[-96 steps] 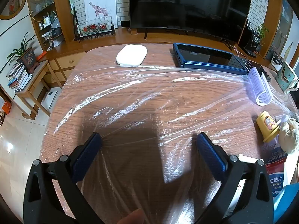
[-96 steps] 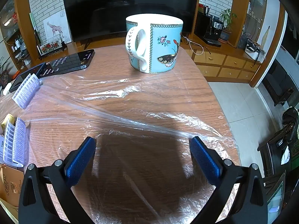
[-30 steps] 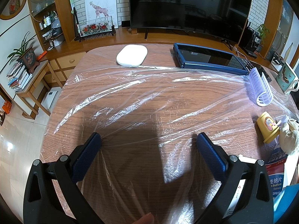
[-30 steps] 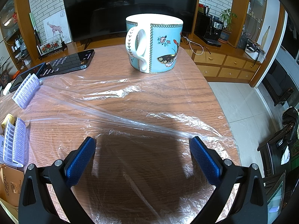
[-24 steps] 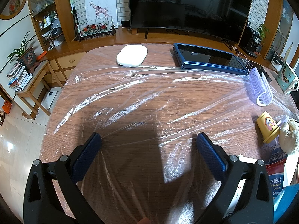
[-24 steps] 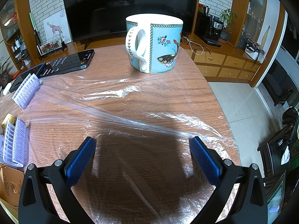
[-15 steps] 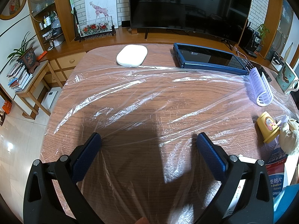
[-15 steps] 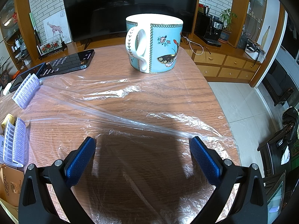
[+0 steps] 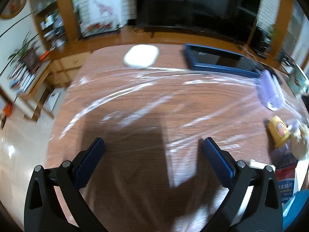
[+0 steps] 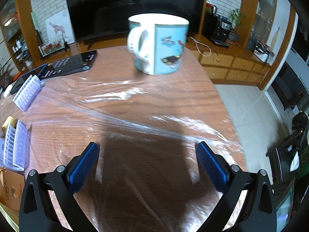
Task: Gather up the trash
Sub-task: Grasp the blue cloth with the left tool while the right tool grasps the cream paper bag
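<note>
A sheet of clear plastic film lies crinkled across most of the wooden table, filling the middle of both views; in the right wrist view it runs from the left edge to the table's right rim. The left gripper sits low in its frame over the film with its blue pads spread wide and nothing between them. The right gripper sits the same way at the bottom of its frame, fingers apart and empty, above the film's near edge.

In the left wrist view, which is blurred, a yellow cup lies on its side at the right edge, next to a pale lump I cannot identify. Below them are a blue and red box and, above them, a purple hair roller. A white flat pad and a dark blue-framed tablet sit at the top, beyond the film.

In the right wrist view a blue mug stands upright at the top centre, just past the film. A black keyboard is upper left, with one roller below it and another at the left edge.
</note>
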Action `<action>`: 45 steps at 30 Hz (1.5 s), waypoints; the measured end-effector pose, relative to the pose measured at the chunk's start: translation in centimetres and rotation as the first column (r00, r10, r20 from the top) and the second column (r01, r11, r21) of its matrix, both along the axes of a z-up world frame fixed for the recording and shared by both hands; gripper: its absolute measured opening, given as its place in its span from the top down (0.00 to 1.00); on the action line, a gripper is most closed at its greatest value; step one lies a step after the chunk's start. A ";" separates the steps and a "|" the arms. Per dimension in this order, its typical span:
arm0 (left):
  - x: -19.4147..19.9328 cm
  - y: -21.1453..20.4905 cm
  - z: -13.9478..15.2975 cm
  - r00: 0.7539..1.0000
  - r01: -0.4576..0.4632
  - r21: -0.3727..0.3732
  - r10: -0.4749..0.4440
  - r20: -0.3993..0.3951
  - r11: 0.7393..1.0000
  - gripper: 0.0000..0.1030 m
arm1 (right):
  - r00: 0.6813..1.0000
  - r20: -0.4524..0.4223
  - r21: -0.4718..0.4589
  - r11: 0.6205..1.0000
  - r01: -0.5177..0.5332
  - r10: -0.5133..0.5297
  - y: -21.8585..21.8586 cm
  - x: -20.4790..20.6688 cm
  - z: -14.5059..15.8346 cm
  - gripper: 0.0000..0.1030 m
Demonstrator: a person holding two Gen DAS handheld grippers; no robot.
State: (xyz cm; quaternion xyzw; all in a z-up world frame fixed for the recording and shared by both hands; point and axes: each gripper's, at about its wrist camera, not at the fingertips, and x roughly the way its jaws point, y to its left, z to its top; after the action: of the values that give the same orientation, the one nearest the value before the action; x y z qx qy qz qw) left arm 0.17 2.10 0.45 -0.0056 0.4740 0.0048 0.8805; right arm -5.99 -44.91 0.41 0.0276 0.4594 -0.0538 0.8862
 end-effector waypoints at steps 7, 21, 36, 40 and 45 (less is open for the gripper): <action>-2.4 4.9 3.9 0.995 -0.085 -0.138 0.091 0.038 0.987 0.02 | 0.987 0.131 0.046 0.994 -0.096 0.090 1.2 -4.4 5.2 0.04; -12.0 -1.3 9.8 0.976 0.203 -0.317 -0.165 0.142 0.927 0.02 | 0.840 0.183 0.068 0.846 -0.529 0.510 10.2 -13.0 9.6 0.04; -12.9 -7.3 4.7 0.950 0.300 -0.301 -0.311 0.009 0.905 0.02 | 0.808 0.054 0.074 0.805 -0.589 0.587 14.5 -11.3 4.7 0.04; -12.6 -7.6 4.2 0.952 0.291 -0.283 -0.305 -0.006 0.914 0.02 | 0.813 0.046 0.093 0.808 -0.581 0.580 14.8 -10.5 4.0 0.04; -12.4 -7.7 3.7 0.959 0.272 -0.245 -0.284 -0.014 0.931 0.02 | 0.809 0.031 0.095 0.804 -0.587 0.587 15.3 -10.4 3.4 0.04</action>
State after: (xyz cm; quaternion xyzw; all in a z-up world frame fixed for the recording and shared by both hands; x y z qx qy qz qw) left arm -12.20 -5.56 4.12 -0.0451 0.4885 -0.1771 0.8532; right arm -16.43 -29.65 3.80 -0.0713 0.4475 0.2461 0.8568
